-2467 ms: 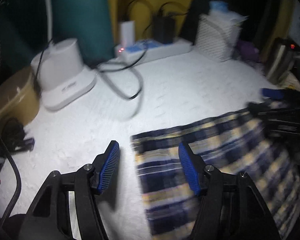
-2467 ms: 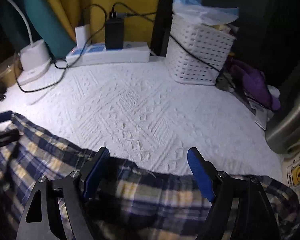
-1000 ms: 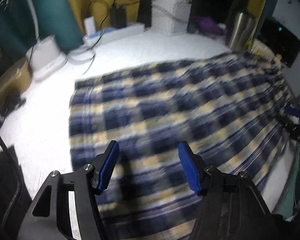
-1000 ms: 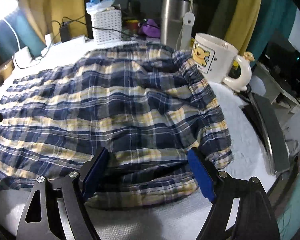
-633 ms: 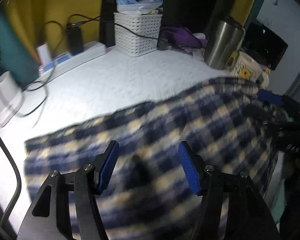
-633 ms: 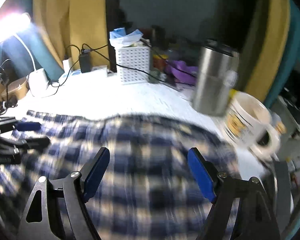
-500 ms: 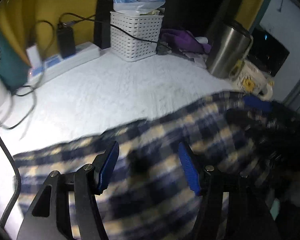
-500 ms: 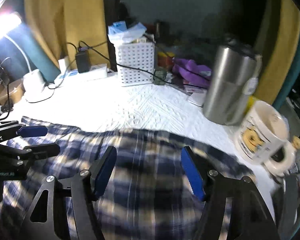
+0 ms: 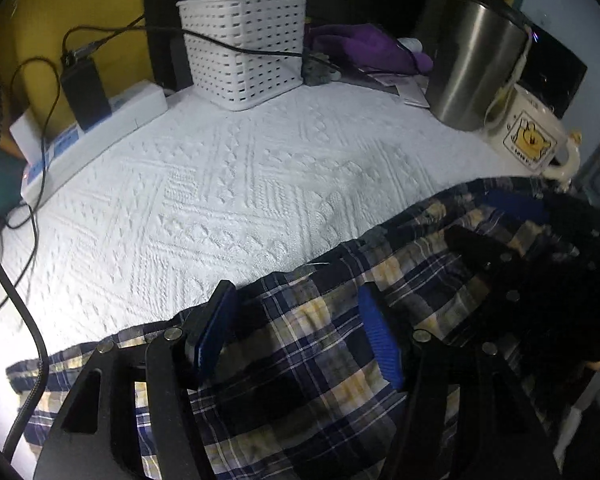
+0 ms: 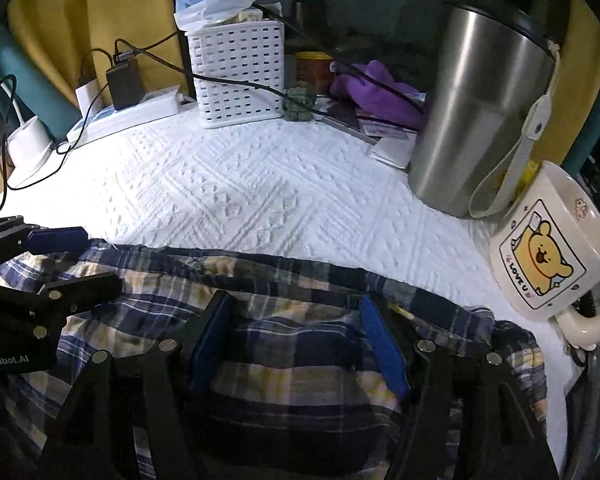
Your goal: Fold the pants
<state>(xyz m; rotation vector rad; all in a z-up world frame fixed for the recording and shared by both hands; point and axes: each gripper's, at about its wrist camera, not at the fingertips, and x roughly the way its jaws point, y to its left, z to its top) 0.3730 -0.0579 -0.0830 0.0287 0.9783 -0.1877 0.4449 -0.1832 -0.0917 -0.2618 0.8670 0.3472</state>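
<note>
The left gripper (image 9: 297,330) hangs over the plaid pants (image 9: 300,364) with its blue pads set wide apart; the cloth lies under and between them, and neither pad is seen pressing it. The jaws have just been opening a little. The pants' far edge runs as a wavy line just beyond the pad tips, from the lower left up toward the right, where the right gripper (image 10: 297,336) stands over the same garment, near the gathered waistband end. Its jaws have just been closing, yet they stand wide, with a soft fold of cloth bulging between the pads; whether they touch it I cannot tell. The pants are thin, crumpled cotton in navy, yellow and white checks, lying along the near side of a white quilted cover (image 9: 235,184) embossed with diamonds and zigzags. Beyond the pants' edge the cover is bare up to a white power strip (image 9: 99,120) with black cables on the left, a white perforated basket (image 9: 243,52) at the middle back, and a steel tumbler (image 10: 480,120) and a cream bear mug (image 10: 548,248) on the right. The mug stands just beside the waistband end.
</note>
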